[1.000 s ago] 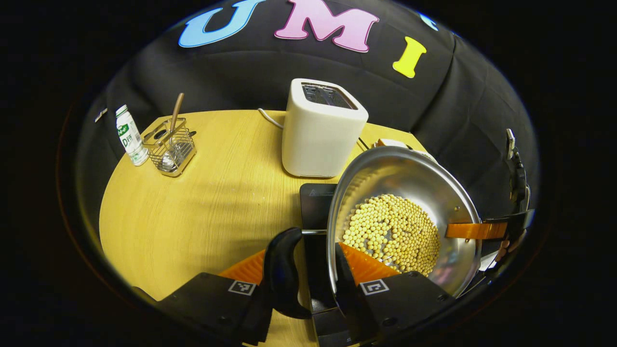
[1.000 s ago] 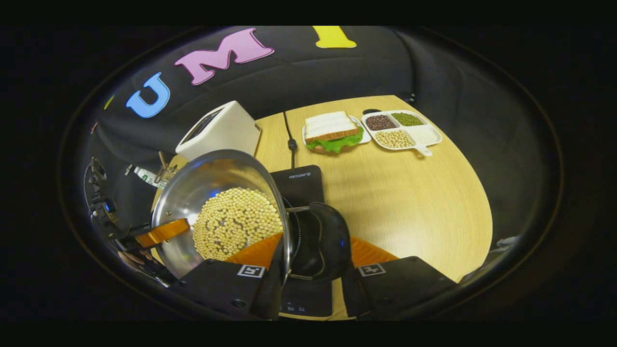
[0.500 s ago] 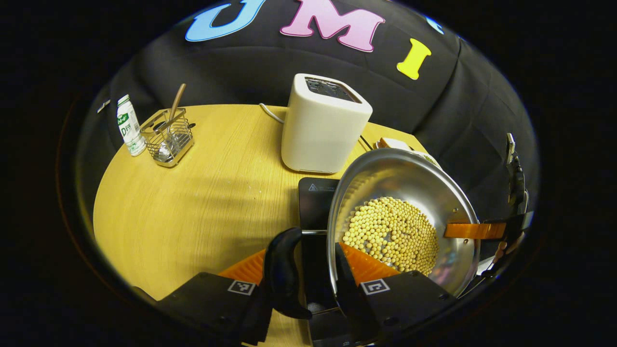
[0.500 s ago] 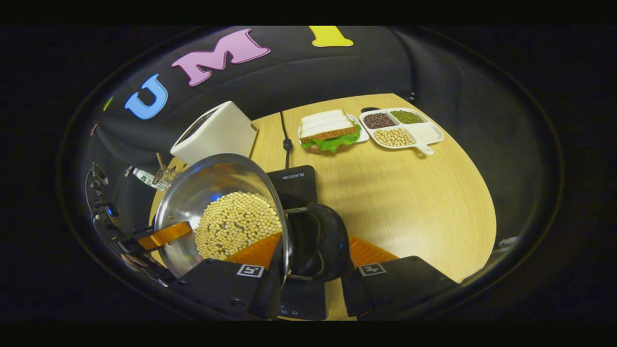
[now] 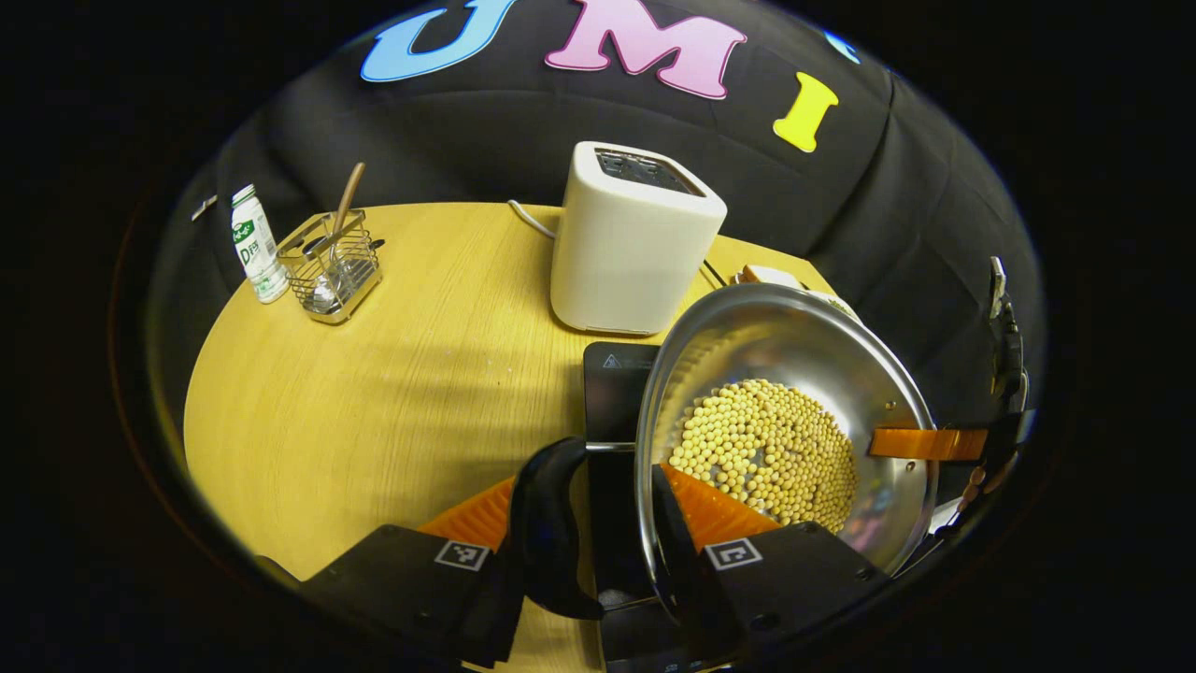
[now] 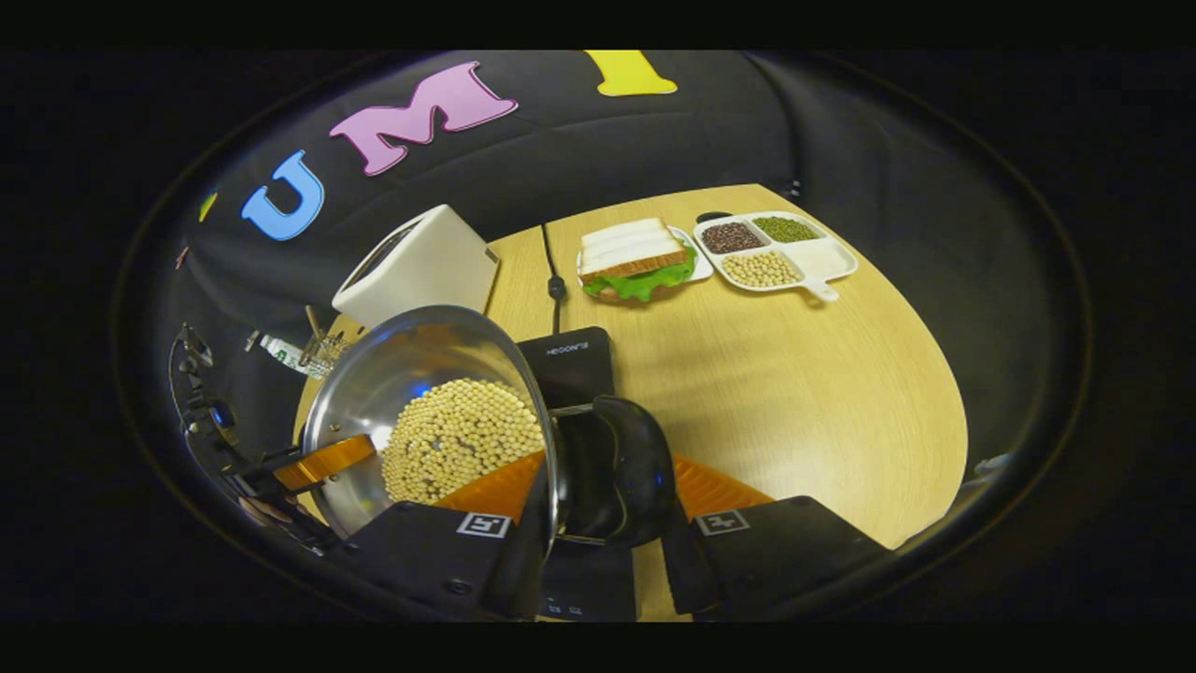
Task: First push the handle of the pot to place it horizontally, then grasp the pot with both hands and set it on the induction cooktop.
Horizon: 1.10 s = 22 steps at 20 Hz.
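Note:
A steel pot [image 5: 794,341] holding soybeans [image 5: 766,458] hangs between my two grippers, over the black induction cooktop [image 5: 617,393]. My left gripper [image 5: 589,481] is shut on the pot's rim, one finger inside the pot and the other outside by the black handle [image 5: 547,523]. The right gripper's orange finger [image 5: 925,442] shows on the far rim. In the right gripper view, my right gripper [image 6: 607,463] is shut on the opposite rim of the pot [image 6: 402,374] at its black handle [image 6: 621,472]. The cooktop [image 6: 575,360] lies just beyond. Whether the pot touches the cooktop is unclear.
On the round wooden table [image 5: 374,402] a white toaster [image 5: 635,243] stands behind the cooktop. A bottle [image 5: 250,243] and a wire utensil basket [image 5: 332,266] are at the far left. A sandwich plate [image 6: 635,257] and a divided tray of beans [image 6: 775,250] sit far right.
Both grippers and the pot have shifted slightly over the cooktop. The hold on each side is the same.

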### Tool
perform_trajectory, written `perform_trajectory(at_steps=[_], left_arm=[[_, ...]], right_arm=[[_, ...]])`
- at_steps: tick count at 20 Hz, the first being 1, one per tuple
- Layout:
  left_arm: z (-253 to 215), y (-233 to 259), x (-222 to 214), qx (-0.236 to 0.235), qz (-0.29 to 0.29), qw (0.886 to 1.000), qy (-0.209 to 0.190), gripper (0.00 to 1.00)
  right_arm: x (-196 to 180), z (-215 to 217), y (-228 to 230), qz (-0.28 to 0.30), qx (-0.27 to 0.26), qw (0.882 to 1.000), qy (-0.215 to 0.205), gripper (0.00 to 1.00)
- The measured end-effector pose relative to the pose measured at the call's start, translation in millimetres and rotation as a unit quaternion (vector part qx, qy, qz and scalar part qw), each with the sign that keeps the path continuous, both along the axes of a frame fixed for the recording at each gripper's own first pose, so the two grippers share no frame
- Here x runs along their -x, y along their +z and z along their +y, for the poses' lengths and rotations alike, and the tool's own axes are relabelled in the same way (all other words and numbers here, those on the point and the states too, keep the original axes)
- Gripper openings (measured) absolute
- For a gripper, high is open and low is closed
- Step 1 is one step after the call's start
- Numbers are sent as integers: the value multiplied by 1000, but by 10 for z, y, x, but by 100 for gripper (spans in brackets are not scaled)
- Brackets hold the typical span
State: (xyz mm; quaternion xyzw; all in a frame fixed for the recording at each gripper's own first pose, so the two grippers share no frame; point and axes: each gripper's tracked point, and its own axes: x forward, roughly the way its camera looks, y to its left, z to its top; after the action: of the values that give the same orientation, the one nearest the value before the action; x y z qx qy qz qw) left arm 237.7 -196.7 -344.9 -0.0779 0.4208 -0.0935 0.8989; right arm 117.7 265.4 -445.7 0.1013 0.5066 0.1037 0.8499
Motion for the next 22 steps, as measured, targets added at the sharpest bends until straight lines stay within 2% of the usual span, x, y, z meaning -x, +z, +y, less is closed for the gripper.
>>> perform_trajectory(at_steps=[3, 5, 6, 7, 8, 10, 14, 19, 22], left_arm=[[23, -20, 20, -32, 9, 999, -4, 74], [103, 19, -8, -74, 8, 997, -8, 84], [115, 21, -19, -86, 8, 996, -19, 99], [120, 109, 17, -100, 5, 995, -26, 100], [134, 193, 33, -109, 0, 994, -33, 99], [150, 396, 67, -115, -20, 993, -34, 99], [201, 847, 204, -96, -70, 993, -9, 98], [322, 1618, 418, -93, -159, 983, 6, 98], [384, 2176, 597, -62, -213, 975, 33, 98]], right_arm=[[22, 2, -24, 10, -8, 1000, 4, 58], [23, -39, -46, 7, 0, 1000, 11, 61], [25, -68, -36, 5, 4, 1000, 15, 73], [28, -81, -25, 3, 5, 1000, 16, 84], [38, -100, 24, -1, 5, 1000, 14, 99], [39, -112, 129, -23, 4, 1000, 10, 99], [61, -164, 502, -88, 29, 995, 33, 99], [143, -159, 1302, -176, 32, 984, 20, 99], [176, -161, 1753, -231, 49, 971, 32, 99]])
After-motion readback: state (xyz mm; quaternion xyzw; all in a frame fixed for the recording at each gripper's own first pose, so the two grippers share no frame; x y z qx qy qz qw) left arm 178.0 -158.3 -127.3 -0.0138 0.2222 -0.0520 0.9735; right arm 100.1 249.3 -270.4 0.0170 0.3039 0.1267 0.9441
